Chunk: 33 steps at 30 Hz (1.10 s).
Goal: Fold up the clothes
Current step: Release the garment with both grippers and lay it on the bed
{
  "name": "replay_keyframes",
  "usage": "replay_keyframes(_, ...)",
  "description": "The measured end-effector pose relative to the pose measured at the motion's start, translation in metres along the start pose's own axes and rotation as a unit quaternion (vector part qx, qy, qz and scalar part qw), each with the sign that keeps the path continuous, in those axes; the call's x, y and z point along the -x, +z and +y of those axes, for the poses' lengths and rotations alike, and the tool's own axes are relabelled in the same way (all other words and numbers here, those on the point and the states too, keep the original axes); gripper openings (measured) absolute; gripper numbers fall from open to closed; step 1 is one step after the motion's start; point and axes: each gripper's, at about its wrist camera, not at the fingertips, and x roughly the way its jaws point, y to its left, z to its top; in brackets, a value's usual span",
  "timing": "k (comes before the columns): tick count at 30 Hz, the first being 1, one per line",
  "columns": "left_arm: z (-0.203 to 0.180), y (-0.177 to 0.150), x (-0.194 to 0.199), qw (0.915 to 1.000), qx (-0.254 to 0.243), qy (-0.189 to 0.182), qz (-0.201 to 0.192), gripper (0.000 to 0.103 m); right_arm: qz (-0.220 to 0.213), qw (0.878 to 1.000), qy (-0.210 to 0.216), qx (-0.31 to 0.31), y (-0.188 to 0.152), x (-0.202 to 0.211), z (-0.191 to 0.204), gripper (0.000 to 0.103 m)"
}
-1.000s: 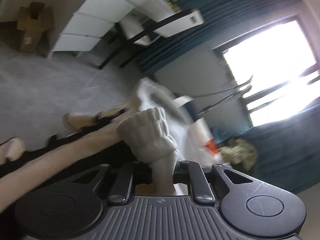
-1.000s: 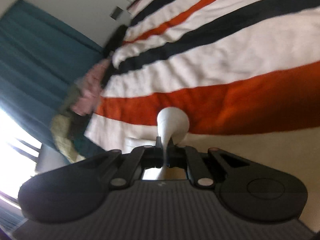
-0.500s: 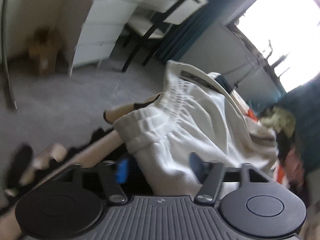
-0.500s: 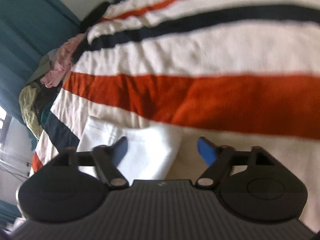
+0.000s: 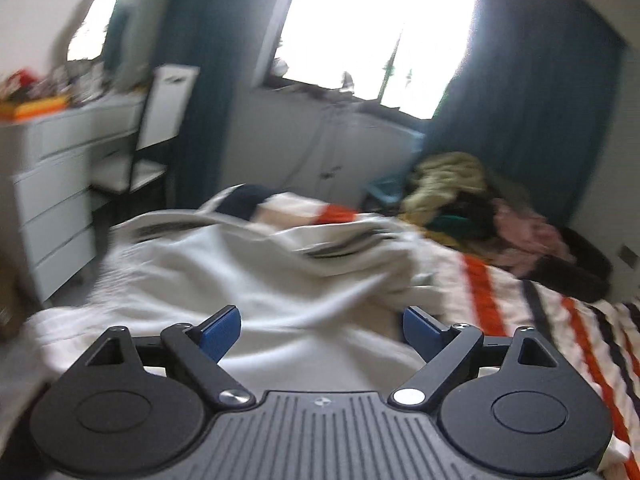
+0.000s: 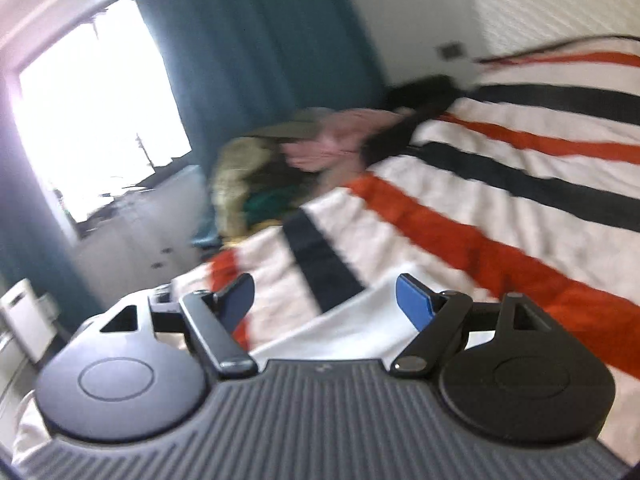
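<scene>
A white garment (image 5: 224,280) lies rumpled on the near end of the striped bed. My left gripper (image 5: 320,330) is open and empty just above its near edge. In the right wrist view a flat white part of the garment (image 6: 340,320) lies under my right gripper (image 6: 326,300), which is open and empty over the bedspread (image 6: 500,184). Both views are blurred by motion.
A heap of mixed clothes (image 5: 472,200) sits at the far side of the bed by the teal curtain (image 5: 520,80); it also shows in the right wrist view (image 6: 288,160). A white dresser (image 5: 52,184) and a chair (image 5: 156,132) stand to the left.
Both grippers were shut on the white garment a second ago. They have opened and let it drop onto the bed, and both have swung up toward the window.
</scene>
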Motion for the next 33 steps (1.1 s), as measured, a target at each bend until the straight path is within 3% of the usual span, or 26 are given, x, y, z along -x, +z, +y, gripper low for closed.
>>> replay_keyframes(5,-0.076,-0.007,-0.015,0.9976,-0.027,-0.063,0.010,0.091,-0.008,0.998,0.049,0.045,-0.012,0.015,0.035,0.080)
replay_keyframes(12,-0.151,-0.034,-0.037,0.9895,-0.102,-0.102,-0.013,0.092,0.015,0.993,0.082,0.079,-0.034,0.009,0.065,0.080)
replay_keyframes(19,-0.140,-0.073,-0.075,0.9893,-0.101,-0.104,-0.020,0.092,0.016,0.992,0.077,0.100,-0.055,-0.007,0.079,0.080)
replay_keyframes(23,-0.130,-0.093,-0.100,0.9888,-0.121,-0.087,-0.007,0.092,0.008,0.990,0.075,0.117,-0.067,-0.019,0.088,0.080)
replay_keyframes(33,-0.123,-0.103,-0.091,0.9839,-0.147,-0.101,-0.007,0.092,-0.025,0.987,0.081,0.135,-0.080,-0.027,0.103,0.080)
